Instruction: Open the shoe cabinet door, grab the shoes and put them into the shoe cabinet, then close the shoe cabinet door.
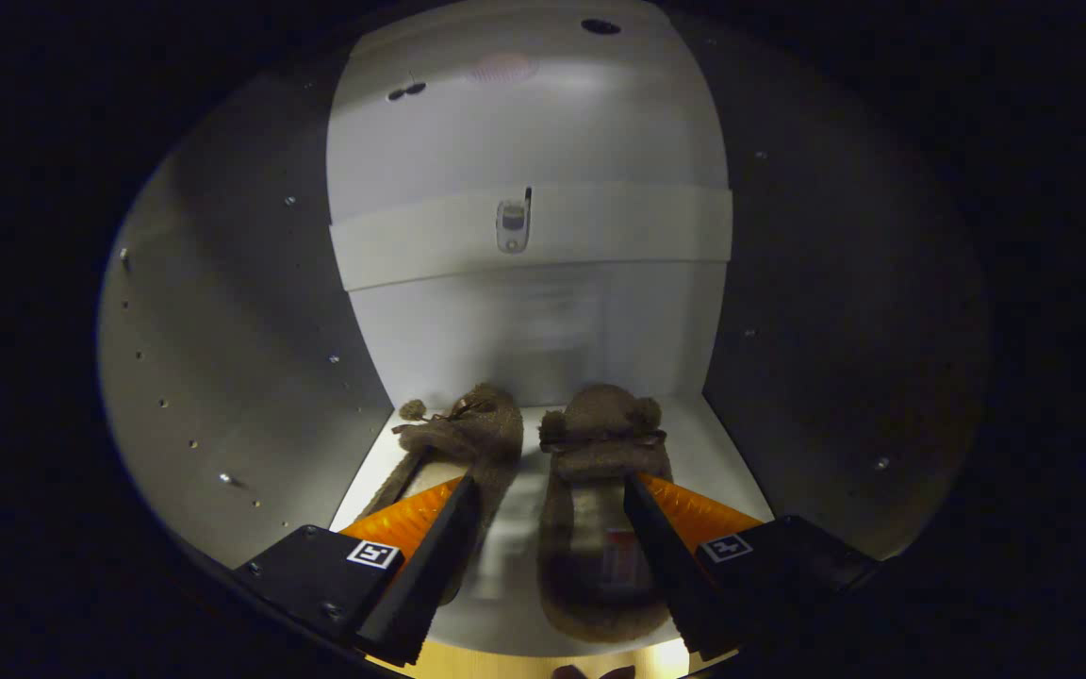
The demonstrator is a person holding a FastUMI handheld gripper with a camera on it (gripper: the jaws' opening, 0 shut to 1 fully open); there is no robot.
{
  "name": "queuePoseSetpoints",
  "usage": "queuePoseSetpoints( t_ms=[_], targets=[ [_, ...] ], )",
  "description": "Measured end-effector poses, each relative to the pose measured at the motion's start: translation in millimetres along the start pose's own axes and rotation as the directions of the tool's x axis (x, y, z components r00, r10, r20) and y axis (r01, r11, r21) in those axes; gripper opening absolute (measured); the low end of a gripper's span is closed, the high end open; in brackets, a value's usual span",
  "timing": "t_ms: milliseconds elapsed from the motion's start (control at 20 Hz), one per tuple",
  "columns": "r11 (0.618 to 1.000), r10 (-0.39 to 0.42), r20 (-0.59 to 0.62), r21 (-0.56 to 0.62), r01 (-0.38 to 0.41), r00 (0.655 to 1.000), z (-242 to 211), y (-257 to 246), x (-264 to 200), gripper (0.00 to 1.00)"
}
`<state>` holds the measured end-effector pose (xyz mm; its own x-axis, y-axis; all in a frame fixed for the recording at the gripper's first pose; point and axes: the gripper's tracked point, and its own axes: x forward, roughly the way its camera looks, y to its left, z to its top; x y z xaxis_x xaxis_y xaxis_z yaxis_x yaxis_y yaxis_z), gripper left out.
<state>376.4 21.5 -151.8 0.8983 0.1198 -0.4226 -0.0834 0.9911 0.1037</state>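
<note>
Inside the shoe cabinet (251, 311), two fuzzy brown slippers lie side by side on the pale shelf floor, toes toward the far back panel. The left slipper (468, 438) sits slightly angled, with a small pompom and bow at its toe; the right slipper (600, 490) lies straighter, its open heel end nearest the gripper. The gripper (551, 505) is released, its fingers spread wide and pressing on nothing: the left finger overlaps the left slipper's inner edge in view, the right finger the right slipper's outer edge.

These slippers look light, soft and plush, likely to sag and fold when lifted; the pile should give decent friction. If one needed shifting, the heel rim or the side wall of the upper seems the firmest hold, rather than the floppy toe trim.

On the far panel a horizontal band carries a small metal fitting (512, 226), well beyond the shoes. The cabinet's side walls, dotted with peg holes, close in left and right, so withdrawing the spread fingers straight back seems wise to avoid dragging a slipper out.
</note>
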Motion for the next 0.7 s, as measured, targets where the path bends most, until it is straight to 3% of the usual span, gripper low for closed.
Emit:
queuePoseSetpoints(
  t_ms=[250,500,700],
  targets=[
    [0.999,0.028,0.163,-0.038,-0.022,0.986,20,12,-82,0.99],
    [0.997,0.067,0.335,-0.052,-0.053,0.940,40,27,-185,0.99],
    [0.996,0.092,0.398,-0.037,-0.084,0.913,33,28,-261,0.98]
  ],
)
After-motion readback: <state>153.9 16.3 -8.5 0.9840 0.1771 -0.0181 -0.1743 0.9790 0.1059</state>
